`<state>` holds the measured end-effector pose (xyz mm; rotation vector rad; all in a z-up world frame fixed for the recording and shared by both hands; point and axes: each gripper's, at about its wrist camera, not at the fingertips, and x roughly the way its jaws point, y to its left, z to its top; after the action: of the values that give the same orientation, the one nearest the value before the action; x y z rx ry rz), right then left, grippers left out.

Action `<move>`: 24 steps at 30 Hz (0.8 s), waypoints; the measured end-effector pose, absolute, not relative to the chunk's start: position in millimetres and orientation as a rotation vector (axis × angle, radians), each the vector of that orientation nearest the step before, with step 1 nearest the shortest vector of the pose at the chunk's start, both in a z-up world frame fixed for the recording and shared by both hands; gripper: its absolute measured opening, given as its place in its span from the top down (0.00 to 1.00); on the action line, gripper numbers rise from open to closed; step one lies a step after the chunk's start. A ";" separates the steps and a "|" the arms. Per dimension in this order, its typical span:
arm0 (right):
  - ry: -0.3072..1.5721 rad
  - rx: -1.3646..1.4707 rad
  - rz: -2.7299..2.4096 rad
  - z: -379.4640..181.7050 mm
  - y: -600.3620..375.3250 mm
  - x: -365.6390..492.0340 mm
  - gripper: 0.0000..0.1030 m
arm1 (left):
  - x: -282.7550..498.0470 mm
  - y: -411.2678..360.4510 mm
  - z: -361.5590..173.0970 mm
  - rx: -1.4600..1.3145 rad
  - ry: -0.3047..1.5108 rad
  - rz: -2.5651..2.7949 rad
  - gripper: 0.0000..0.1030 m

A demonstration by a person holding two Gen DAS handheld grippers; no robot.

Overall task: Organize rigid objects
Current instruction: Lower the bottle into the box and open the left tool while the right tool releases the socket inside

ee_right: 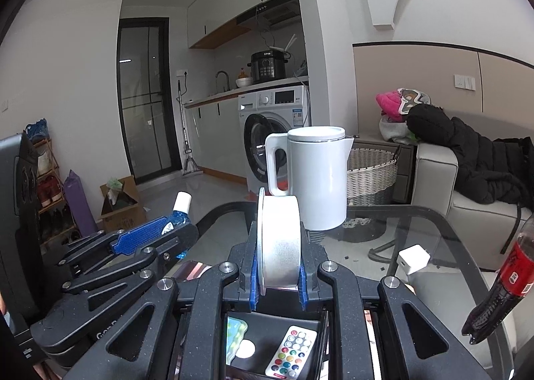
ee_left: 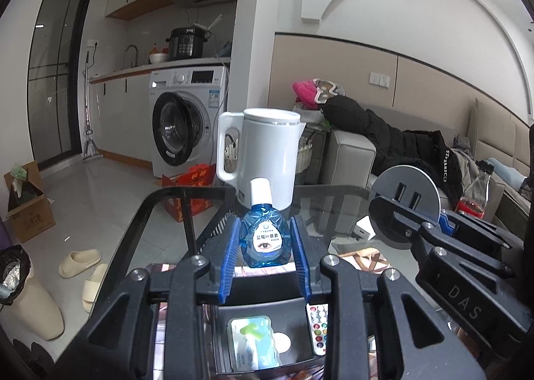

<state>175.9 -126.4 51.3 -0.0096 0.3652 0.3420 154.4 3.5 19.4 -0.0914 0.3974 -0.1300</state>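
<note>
My left gripper [ee_left: 265, 246] is shut on a small blue eye-drop bottle [ee_left: 264, 239] with a white cap, held upright above a black tray [ee_left: 267, 310]. My right gripper [ee_right: 278, 266] is shut on a grey round disc-shaped object [ee_right: 280, 239], held on edge; the disc also shows in the left wrist view [ee_left: 405, 193]. The tray [ee_right: 267, 320] below both grippers holds a small white remote [ee_right: 290, 353] and a teal packet [ee_left: 253, 340]. The bottle shows in the right wrist view [ee_right: 180, 213] at the left.
A white kettle [ee_left: 267, 153] stands on the glass table [ee_right: 417, 229] just beyond the grippers. A white charger cube [ee_right: 413, 259] and a cola bottle [ee_right: 500, 286] lie at the right. A sofa, a washing machine and a woven basket stand beyond.
</note>
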 end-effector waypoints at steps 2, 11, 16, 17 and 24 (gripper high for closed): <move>0.388 -0.017 0.338 48.6 -125.9 179.6 0.84 | 157.1 2.9 17.2 -0.090 0.420 -0.129 0.72; 0.669 -0.039 0.346 6.0 -120.4 214.5 0.84 | 186.0 -5.1 -11.1 -0.070 0.642 -0.163 0.72; 0.797 -0.044 0.351 -18.0 -120.0 229.4 0.84 | 197.8 -11.6 -25.9 -0.055 0.745 -0.173 0.72; 0.821 -0.043 0.352 -22.5 -120.5 231.5 0.84 | 200.7 -12.8 -29.6 -0.052 0.771 -0.177 0.72; 0.955 -0.051 0.351 -49.4 -122.8 241.2 0.84 | 208.1 -18.8 -50.2 -0.035 0.895 -0.176 0.72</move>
<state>241.2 -122.8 -49.4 -0.0513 0.9552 0.3515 208.2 -18.8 -50.2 -0.0346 0.8954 -0.1765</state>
